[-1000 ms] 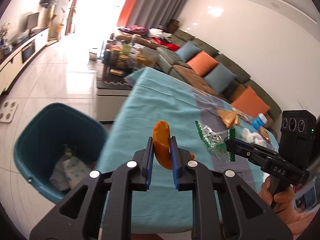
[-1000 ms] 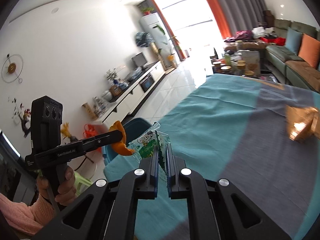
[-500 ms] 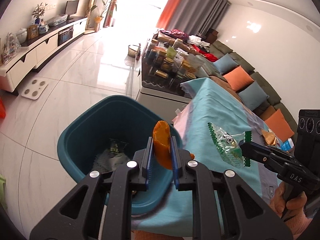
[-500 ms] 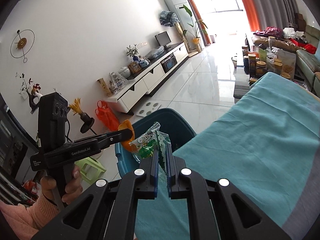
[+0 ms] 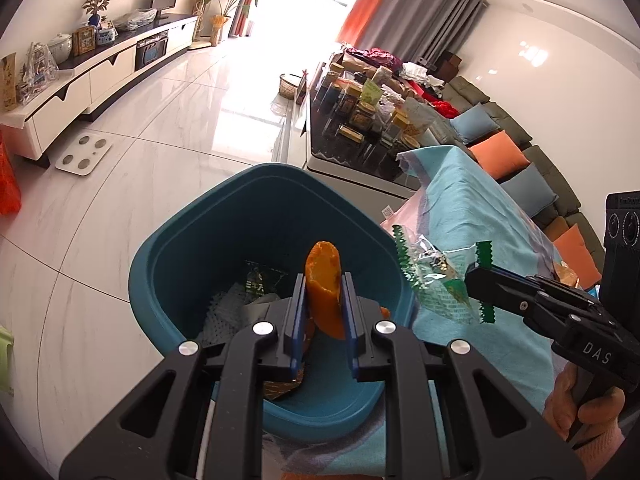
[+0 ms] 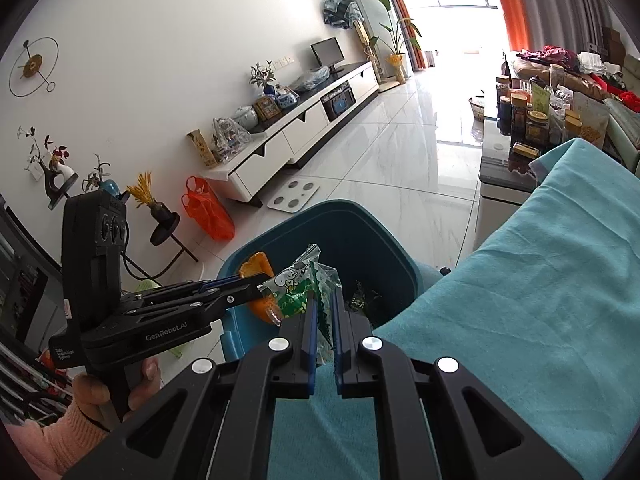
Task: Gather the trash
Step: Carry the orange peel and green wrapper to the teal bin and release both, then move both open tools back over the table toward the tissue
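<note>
Left wrist view: the left gripper [image 5: 323, 280] has its jaws pinched on a curved orange fruit peel [image 5: 325, 288], right above the open teal plastic bin [image 5: 168, 248] with scraps inside. Just beside it, the right gripper [image 6: 323, 300] is clamped tight on a crinkly green-and-clear snack wrapper [image 6: 298, 290], near the bin's rim by the teal tablecloth [image 6: 540, 300].

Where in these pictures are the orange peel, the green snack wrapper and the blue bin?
orange peel [image 5: 325, 280]: left wrist view, on its pitted inner face.
green snack wrapper [image 6: 294, 289]: right wrist view, on its printed front.
blue bin [image 5: 224, 216]: left wrist view, on its far inner wall.
</note>
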A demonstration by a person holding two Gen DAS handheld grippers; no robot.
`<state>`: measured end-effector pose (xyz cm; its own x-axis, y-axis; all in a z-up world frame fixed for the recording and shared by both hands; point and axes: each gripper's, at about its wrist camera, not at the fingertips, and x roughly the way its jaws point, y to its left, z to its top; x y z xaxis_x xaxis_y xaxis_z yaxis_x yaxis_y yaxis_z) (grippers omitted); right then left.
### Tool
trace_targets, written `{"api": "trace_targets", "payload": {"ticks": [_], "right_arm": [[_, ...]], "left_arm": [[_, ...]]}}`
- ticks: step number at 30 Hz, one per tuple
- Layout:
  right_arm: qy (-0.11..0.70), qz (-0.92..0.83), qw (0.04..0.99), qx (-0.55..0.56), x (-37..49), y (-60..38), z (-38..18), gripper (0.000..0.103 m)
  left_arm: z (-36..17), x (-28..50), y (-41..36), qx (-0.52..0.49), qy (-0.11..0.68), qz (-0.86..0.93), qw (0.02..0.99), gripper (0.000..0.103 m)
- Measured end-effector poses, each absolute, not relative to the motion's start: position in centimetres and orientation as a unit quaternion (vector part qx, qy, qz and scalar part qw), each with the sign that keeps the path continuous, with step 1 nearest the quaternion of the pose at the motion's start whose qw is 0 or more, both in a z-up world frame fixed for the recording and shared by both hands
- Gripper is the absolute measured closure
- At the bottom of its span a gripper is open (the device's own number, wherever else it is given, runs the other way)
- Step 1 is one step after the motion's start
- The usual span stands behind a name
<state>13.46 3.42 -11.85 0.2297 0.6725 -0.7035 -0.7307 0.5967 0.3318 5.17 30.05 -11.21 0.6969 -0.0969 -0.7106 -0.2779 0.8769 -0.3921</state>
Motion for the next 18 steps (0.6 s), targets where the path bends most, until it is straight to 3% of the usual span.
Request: {"api": "trace_targets", "payload": {"ticks": [18], "right_arm": [[0.470, 0.430, 0.770, -0.027, 15.0, 5.5, -14.1, 0.092]], "left_arm": [[-13.2, 7.0, 30.1, -0.247, 0.402, 0.072, 0.879, 0.078]]}}
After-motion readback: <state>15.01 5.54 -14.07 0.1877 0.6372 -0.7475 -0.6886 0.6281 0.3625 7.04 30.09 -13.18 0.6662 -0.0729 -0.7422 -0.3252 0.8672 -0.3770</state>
